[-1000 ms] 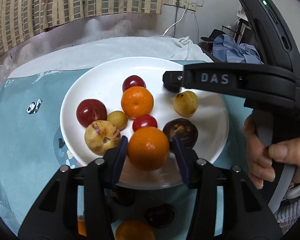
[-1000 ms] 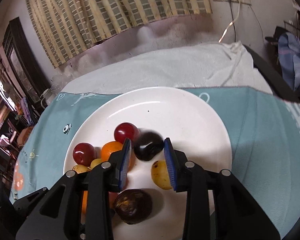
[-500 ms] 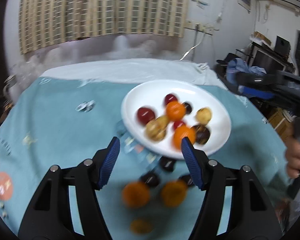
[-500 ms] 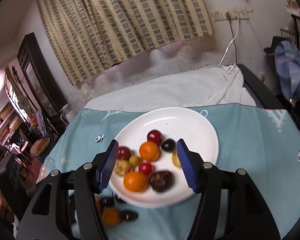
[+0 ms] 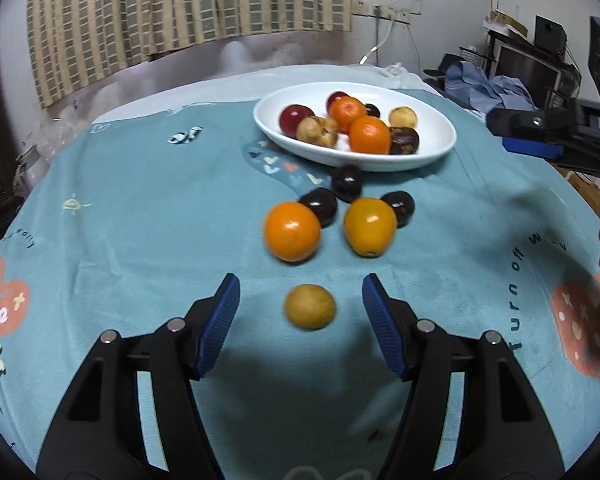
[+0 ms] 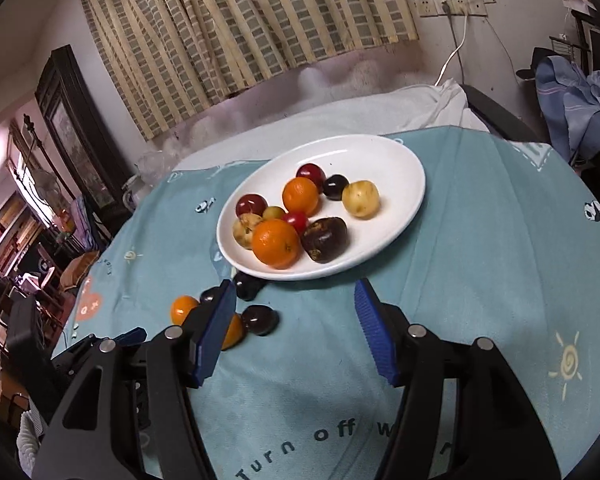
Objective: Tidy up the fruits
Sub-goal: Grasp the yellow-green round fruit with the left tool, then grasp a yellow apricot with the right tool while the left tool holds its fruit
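centering on the small yellow fruit (image 5: 309,306) lying loose on the counter (image 5: 140,216) before our left gripper (image 5: 300,312), whose jaws gape empty, we'd drop evenly around it, squeeze gently, then carry it to the white plate (image 5: 432,156). our right gripper (image 6: 294,322) hangs wide and empty too.

plate (image 6: 400,168) white | tablecloth (image 5: 140,216) teal, printed | curtain (image 6: 240,28) checked beige
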Tool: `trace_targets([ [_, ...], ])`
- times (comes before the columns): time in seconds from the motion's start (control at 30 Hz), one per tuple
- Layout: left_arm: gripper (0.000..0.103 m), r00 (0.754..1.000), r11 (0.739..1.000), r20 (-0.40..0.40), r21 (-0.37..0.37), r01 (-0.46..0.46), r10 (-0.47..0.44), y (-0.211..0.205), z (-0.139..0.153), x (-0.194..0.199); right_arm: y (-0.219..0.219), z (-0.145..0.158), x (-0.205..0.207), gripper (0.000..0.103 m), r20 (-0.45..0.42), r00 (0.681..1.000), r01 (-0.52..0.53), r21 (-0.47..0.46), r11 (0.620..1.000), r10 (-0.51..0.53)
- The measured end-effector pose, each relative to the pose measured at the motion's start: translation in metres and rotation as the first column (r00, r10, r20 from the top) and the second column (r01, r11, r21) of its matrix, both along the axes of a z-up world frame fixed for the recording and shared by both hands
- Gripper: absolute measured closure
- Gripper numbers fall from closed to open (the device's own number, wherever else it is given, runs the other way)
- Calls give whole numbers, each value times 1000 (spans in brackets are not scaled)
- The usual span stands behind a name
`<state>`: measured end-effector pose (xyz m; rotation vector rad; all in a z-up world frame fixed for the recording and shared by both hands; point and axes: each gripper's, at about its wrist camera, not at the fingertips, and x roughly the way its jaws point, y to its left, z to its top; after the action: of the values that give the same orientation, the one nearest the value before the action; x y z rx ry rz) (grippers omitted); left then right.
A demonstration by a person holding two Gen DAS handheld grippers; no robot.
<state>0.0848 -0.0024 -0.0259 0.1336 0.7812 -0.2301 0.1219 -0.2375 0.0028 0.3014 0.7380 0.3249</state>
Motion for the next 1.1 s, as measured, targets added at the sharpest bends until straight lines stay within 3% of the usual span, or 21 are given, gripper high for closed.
trace_targets([
  [0.27,46,999,1000,-45,-24,9,-10,0,-7,10,2,-4,-1,41,-15,1000,-12,3,1000,12],
  [0.4,59,997,999,-71,-21,31,-32,-4,-10,14,6,-5,-3,41,-16,1000,-22,-12,1000,22],
  [0.6,64,993,999,-113,-34,37,-40,-4,-16,17,7,-8,-1,41,-23,999,-23,-20,1000,23],
  [0.73,74,993,999,-110,-43,28,-33,-2,-16,14,10,-12,-1,41,-29,999,-28,-35,999,27],
  [0.93,74,998,996,-55,-78,-37,33,16,-1,11,38,-20,-6,41,-22,993,-116,-123,986,114],
  [1.1,74,994,989,-44,-104,-104,100,34,4,15,75,-29,-18,42,-8,976,-212,-232,949,216],
])
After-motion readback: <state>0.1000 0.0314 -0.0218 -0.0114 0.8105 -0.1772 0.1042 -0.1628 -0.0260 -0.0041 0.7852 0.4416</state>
